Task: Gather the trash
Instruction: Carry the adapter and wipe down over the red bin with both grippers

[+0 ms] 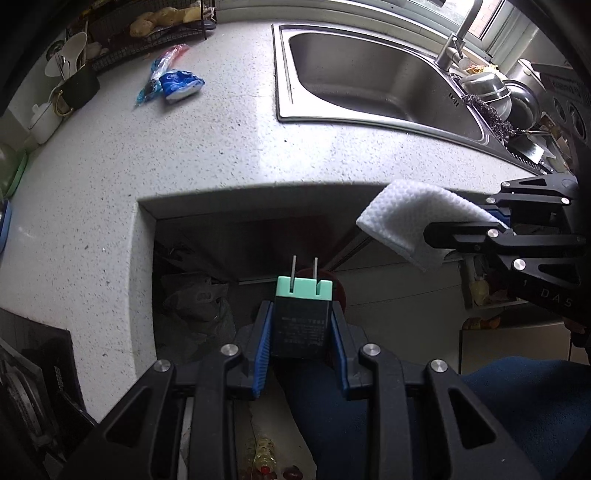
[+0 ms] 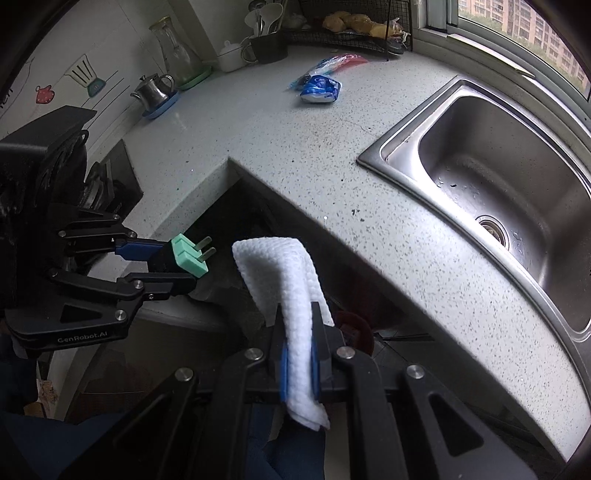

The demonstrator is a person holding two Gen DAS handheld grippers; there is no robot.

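My left gripper (image 1: 301, 314) is shut on a black charger plug with a mint-green face and two prongs (image 1: 303, 317), held off the counter's inner corner; it also shows in the right wrist view (image 2: 184, 258). My right gripper (image 2: 299, 332) is shut on a white paper towel (image 2: 291, 291), which drapes over its tips; the towel also shows in the left wrist view (image 1: 417, 221). A blue and white wrapper (image 1: 181, 85) and a blue and red clear wrapper (image 1: 162, 70) lie far back on the speckled counter (image 1: 184, 155).
A steel sink (image 2: 498, 177) with a tap (image 1: 458, 33) sits to the right, with metal bowls (image 1: 495, 88) beside it. A wire rack (image 2: 351, 33), utensil holder (image 2: 266, 48), glass jar (image 2: 173, 51) and steel teapot (image 2: 155, 90) line the back. A dark plastic bag (image 1: 199, 314) sits below the counter.
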